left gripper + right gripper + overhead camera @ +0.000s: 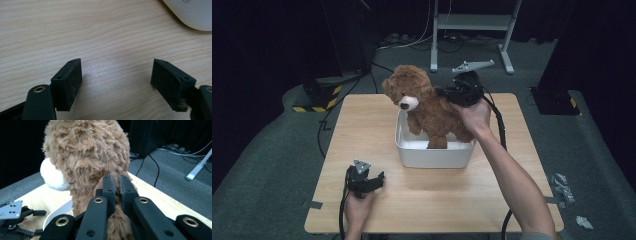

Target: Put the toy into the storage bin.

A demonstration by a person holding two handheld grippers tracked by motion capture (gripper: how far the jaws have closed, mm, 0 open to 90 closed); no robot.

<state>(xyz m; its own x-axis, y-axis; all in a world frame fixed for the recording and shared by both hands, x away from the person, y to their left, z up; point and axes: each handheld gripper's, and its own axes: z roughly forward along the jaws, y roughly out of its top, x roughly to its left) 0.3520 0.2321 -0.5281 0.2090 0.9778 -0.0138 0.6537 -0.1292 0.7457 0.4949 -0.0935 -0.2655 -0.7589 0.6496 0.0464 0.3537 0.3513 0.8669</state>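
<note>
The teddy bear (427,105) is covered in mid-brown plush, and its muzzle (53,178) is set off in white. The tub (435,152) is plain white. The surface (412,200) is finished in pale wood with a fine, streaked grain. Both grippers, the left (379,178) and the right (443,92), are made in black, and each is topped by a grey plate. The floor (272,165) is carpeted in dark grey-green. Yellow-and-black hazard stripes (314,108) are seen on a dark base beyond the surface.

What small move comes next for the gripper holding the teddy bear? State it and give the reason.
Probably lower it. The right gripper is shut on the teddy bear, whose legs hang inside the white bin, its body above the rim.
</note>
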